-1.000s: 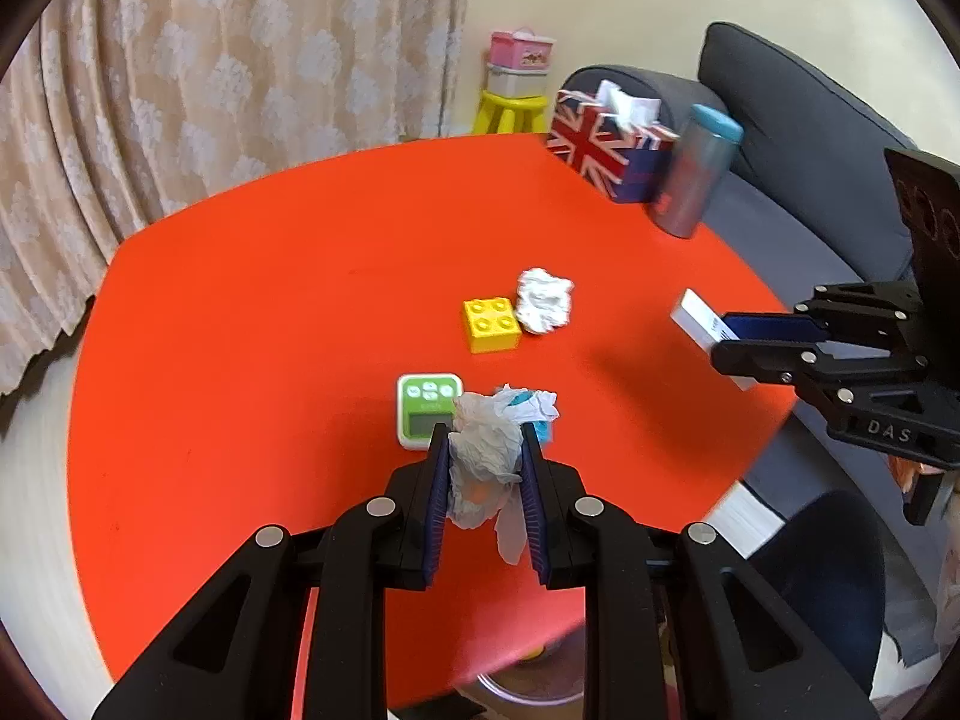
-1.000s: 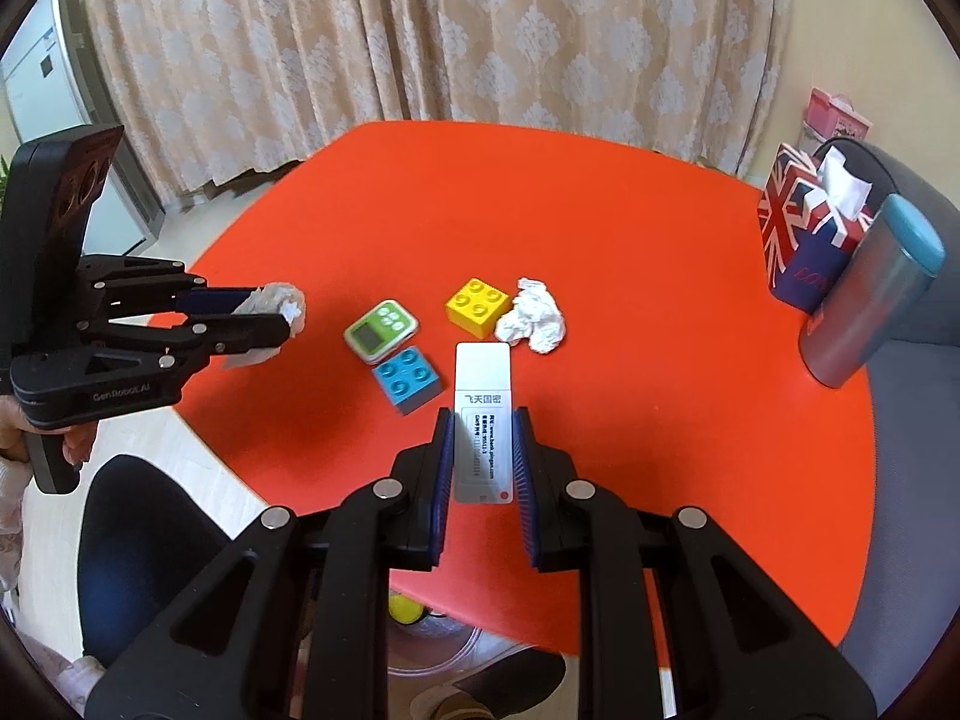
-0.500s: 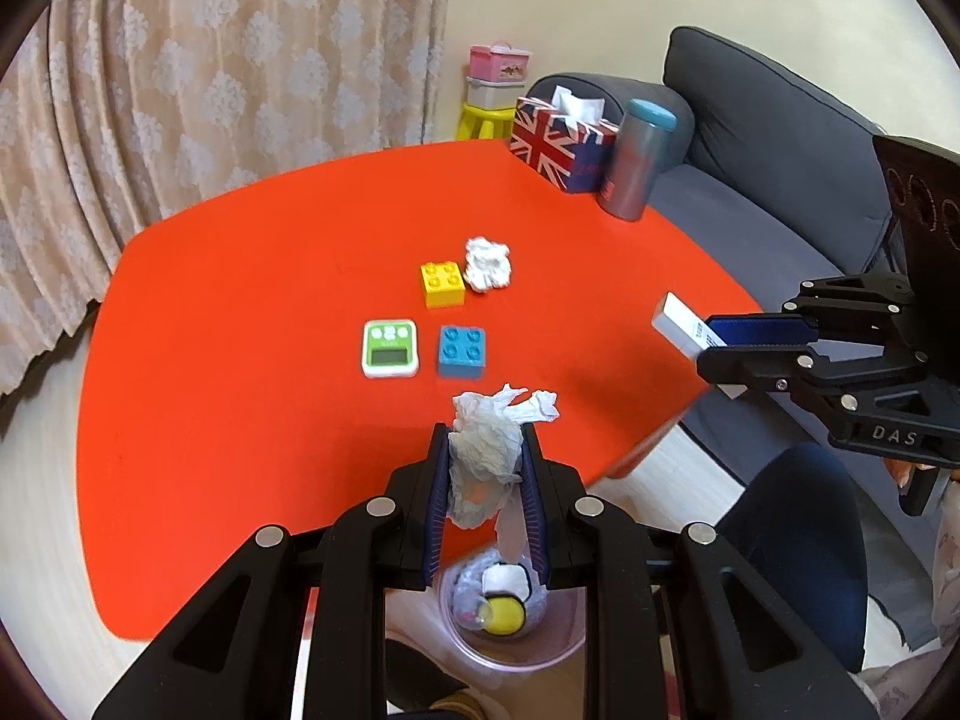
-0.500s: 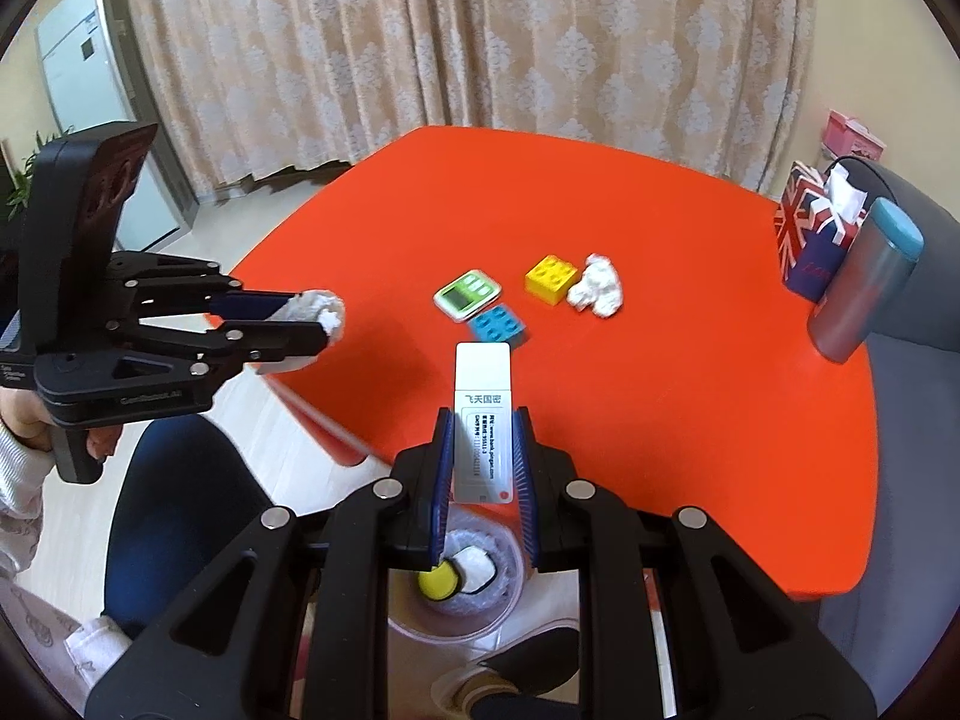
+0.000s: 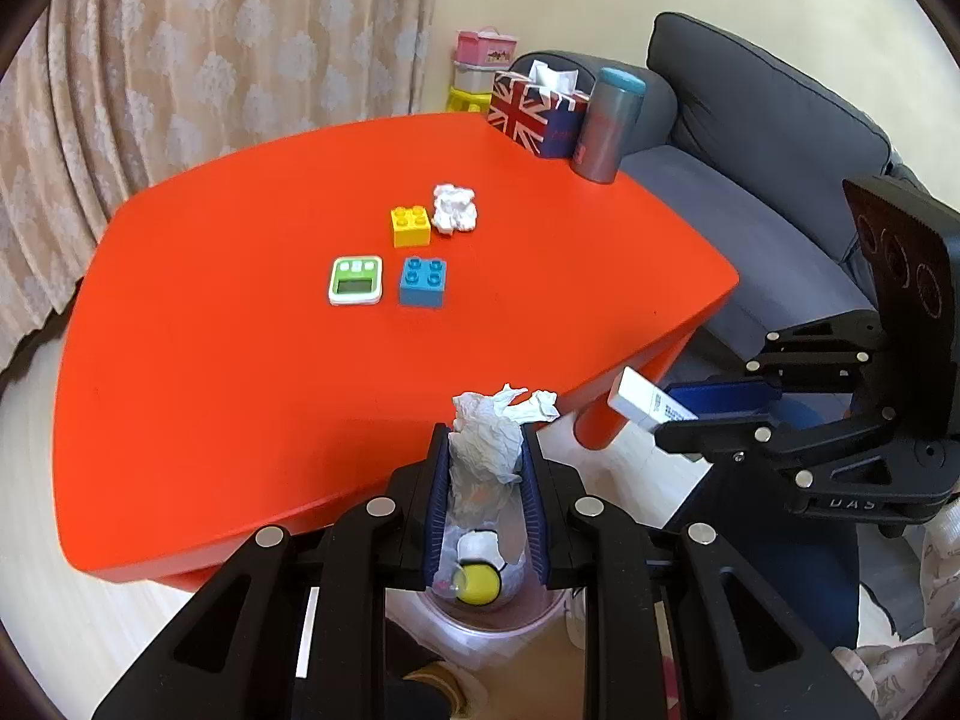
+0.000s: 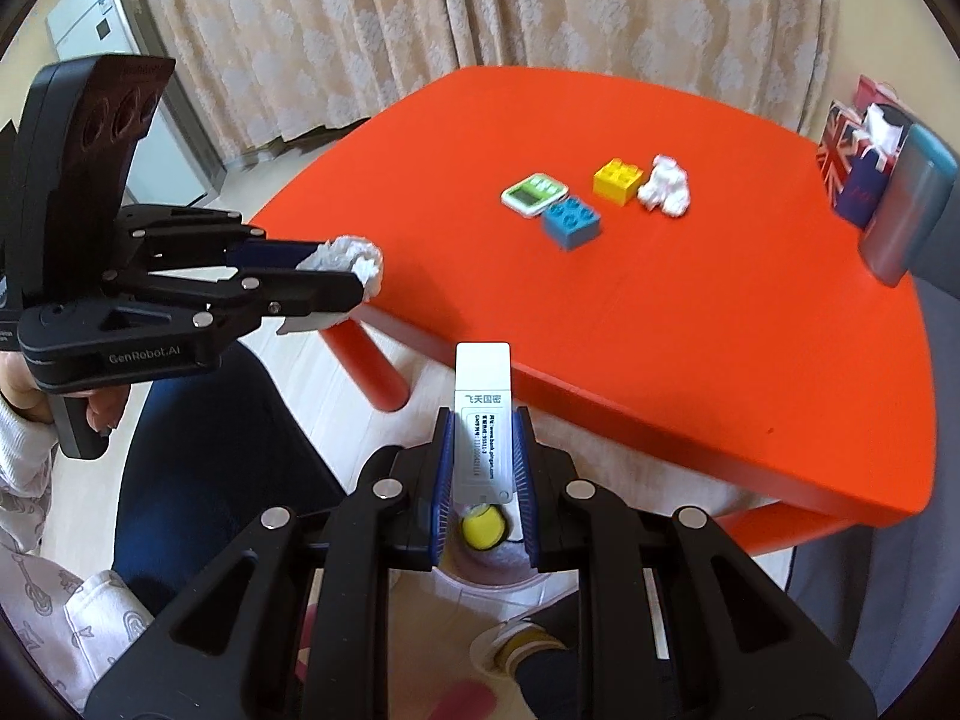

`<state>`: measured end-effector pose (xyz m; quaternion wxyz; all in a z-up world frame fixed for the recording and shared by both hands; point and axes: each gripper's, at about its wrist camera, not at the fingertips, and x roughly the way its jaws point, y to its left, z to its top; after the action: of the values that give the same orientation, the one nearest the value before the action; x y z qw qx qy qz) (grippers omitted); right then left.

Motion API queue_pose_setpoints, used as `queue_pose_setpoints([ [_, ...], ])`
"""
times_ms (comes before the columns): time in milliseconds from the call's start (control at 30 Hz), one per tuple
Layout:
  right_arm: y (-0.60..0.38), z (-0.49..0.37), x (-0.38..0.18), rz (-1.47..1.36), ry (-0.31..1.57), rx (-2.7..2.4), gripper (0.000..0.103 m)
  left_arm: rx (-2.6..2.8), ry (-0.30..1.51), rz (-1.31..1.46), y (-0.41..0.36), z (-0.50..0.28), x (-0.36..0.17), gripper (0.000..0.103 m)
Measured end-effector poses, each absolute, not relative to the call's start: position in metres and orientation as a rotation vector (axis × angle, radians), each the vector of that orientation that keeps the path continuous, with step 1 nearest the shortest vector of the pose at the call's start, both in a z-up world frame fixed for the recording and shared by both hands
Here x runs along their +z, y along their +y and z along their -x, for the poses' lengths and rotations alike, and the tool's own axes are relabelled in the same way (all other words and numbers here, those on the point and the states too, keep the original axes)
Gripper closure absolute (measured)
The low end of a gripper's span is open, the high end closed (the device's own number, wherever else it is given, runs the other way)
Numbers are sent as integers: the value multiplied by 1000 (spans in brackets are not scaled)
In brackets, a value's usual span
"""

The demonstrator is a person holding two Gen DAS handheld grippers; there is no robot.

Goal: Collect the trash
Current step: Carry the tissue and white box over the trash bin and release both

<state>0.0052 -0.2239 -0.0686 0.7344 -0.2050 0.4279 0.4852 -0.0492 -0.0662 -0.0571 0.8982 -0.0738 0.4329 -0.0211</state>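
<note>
My left gripper [image 5: 485,450] is shut on a crumpled white tissue [image 5: 489,444], held past the near edge of the red table [image 5: 240,372]. Straight below it stands a clear pinkish bin [image 5: 480,618] with a yellow ball [image 5: 477,582] and white scraps inside. My right gripper [image 6: 483,438] is shut on a small white box [image 6: 483,408] with printed text, also above the bin [image 6: 486,564]. Each gripper shows in the other's view: the right one [image 5: 672,414] and the left one [image 6: 354,270]. A second tissue wad [image 5: 455,209] lies on the table.
On the table sit a yellow brick [image 5: 410,225], a blue brick [image 5: 423,282], a green-white timer [image 5: 355,280], a Union Jack tissue box [image 5: 534,111] and a grey-teal bottle [image 5: 607,117]. A grey sofa [image 5: 780,168] stands to the right. A person's legs and shoe [image 6: 522,654] are beside the bin.
Both grippers have drawn back from over the table to beyond its near edge, still gripping the tissue and the box. The bin has come into view beneath them.
</note>
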Motion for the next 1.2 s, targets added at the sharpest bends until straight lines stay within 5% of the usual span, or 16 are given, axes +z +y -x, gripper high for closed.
queue_pose_setpoints([
  [267,-220,1,-71,447,946,1101,83,-37,898,158,-66,58,-57,81],
  [333,-219,0,-69,450,942,1099,68,-36,896,157,-66,58,-57,81],
  [400,-220,-2,-67,431,932,1091,22,-37,896,156,-66,57,-57,81],
  [500,-224,-7,-63,393,919,1066,11,-40,901,156,-66,57,-58,81],
  [1200,-239,-23,-44,349,883,958,6,-83,917,143,-79,50,-59,81],
])
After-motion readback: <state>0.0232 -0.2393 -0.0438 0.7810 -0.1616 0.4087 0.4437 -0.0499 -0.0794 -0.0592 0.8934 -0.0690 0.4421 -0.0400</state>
